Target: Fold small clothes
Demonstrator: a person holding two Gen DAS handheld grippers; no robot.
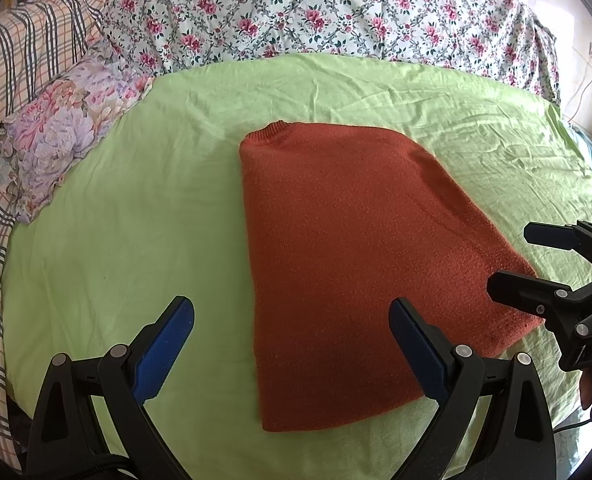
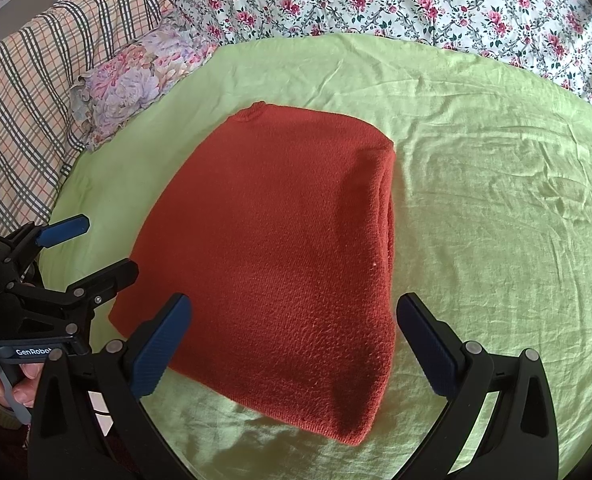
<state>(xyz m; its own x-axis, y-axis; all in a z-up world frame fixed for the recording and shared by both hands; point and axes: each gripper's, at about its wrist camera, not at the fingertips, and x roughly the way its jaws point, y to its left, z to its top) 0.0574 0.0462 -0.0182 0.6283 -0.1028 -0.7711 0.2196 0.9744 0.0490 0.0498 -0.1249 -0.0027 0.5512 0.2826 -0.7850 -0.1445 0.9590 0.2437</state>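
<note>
Left wrist view shows the rust-orange knit sweater (image 1: 360, 256) lying folded into a long rectangle on the light green bedsheet (image 1: 136, 208), collar end away from the camera, with the left gripper (image 1: 292, 344) hovering near its near hem, jaws spread wide and empty. Right wrist view shows the right gripper (image 2: 292, 340) likewise wide and holding nothing over the sweater's near edge. A floral pillow (image 1: 68, 128), a plaid blanket (image 2: 36, 92) and a flowered quilt (image 1: 316, 12) border the sheet.
</note>
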